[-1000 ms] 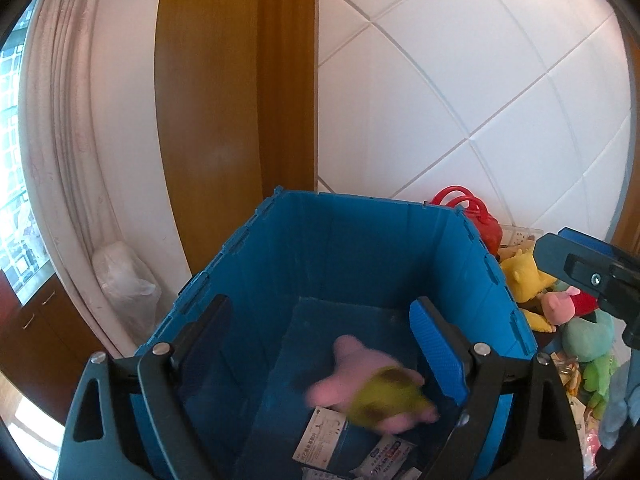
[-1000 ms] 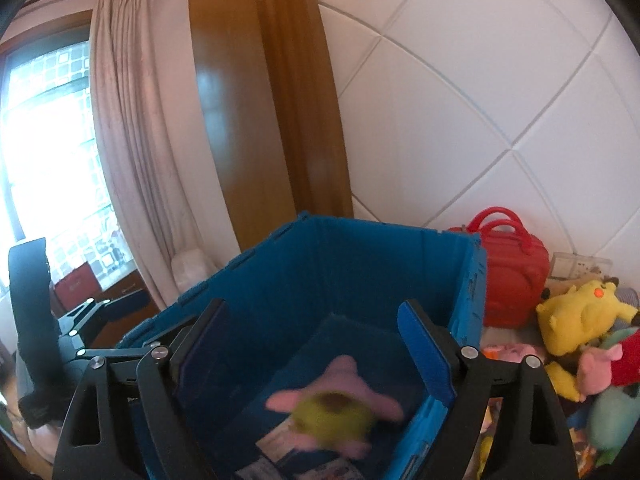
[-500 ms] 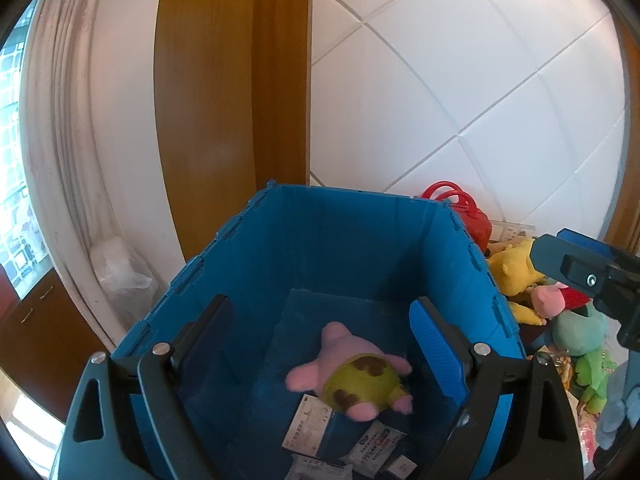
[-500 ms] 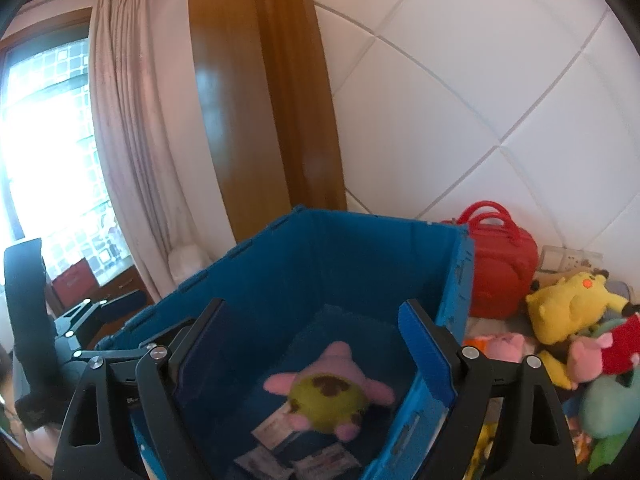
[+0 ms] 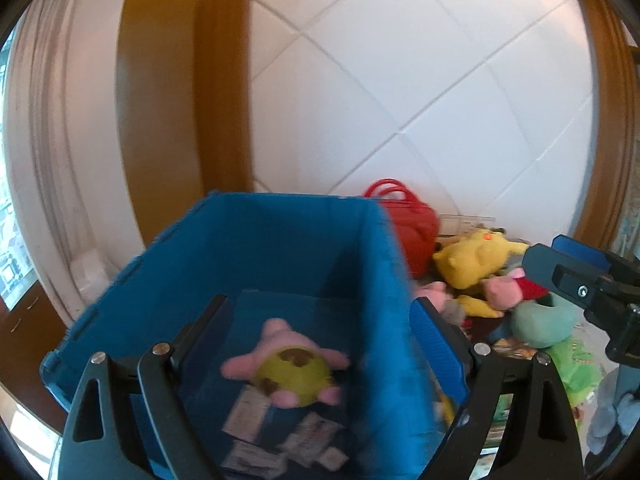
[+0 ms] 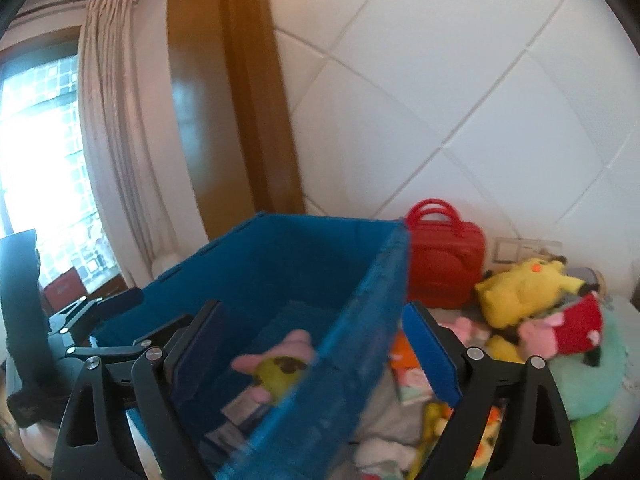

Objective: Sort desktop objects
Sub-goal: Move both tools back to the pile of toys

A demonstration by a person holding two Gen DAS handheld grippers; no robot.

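A pink and green turtle plush (image 5: 286, 372) lies on the floor of a blue bin (image 5: 280, 240), among white paper tags (image 5: 248, 416). It also shows in the right wrist view (image 6: 276, 364) inside the bin (image 6: 280, 256). My left gripper (image 5: 320, 344) is open and empty, straddling the bin's right wall. My right gripper (image 6: 312, 344) is open and empty, also straddling that wall. The right gripper shows in the left wrist view (image 5: 588, 284) at the right; the left one shows in the right wrist view (image 6: 96, 320) at the left.
Right of the bin lie a red bag (image 6: 444, 264), a yellow Pikachu plush (image 6: 524, 288), a pink and red plush (image 6: 560, 328), a teal plush (image 5: 540, 324) and more toys. A wooden panel (image 5: 176, 100) and white tiled wall stand behind. A curtain and window are at the left.
The turtle plush fell and came to rest on the bin floor. Both grippers have swung right, so the bin's right wall now sits between each pair of fingers.
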